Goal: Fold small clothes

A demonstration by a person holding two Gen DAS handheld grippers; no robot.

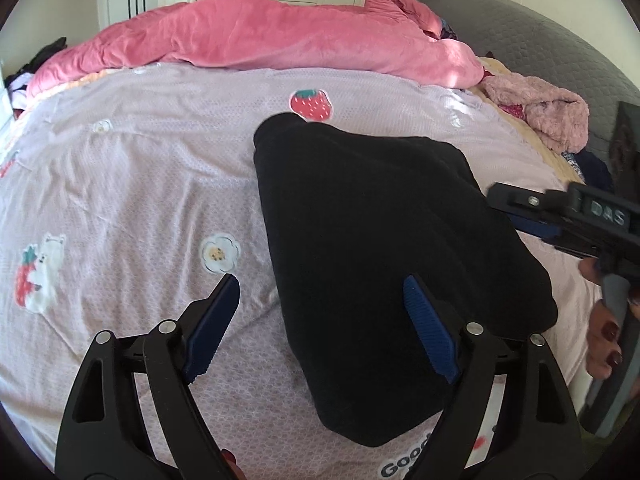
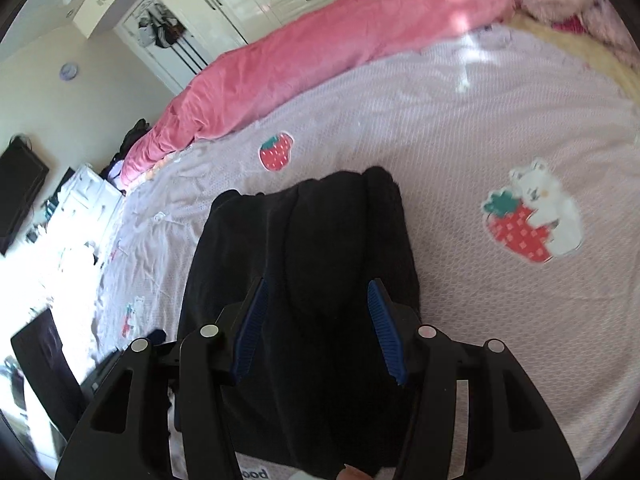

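Between the spread blue pads of the left hand-held gripper [image 1: 320,320], released and grasping nothing, lies the near left edge of one black garment [image 1: 372,248], while the right hand-held gripper [image 2: 316,320] hovers over it, half spread and holding nothing. The garment rests on the lilac bedspread [image 1: 132,184] near the bed's near edge, already doubled into a compact bundle, so folding looks well along. One pink duvet [image 1: 256,36] lies far behind.

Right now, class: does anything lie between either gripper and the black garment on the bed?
Nothing visible does. The left gripper and the right gripper both stand open directly over the black garment, with no object intervening.
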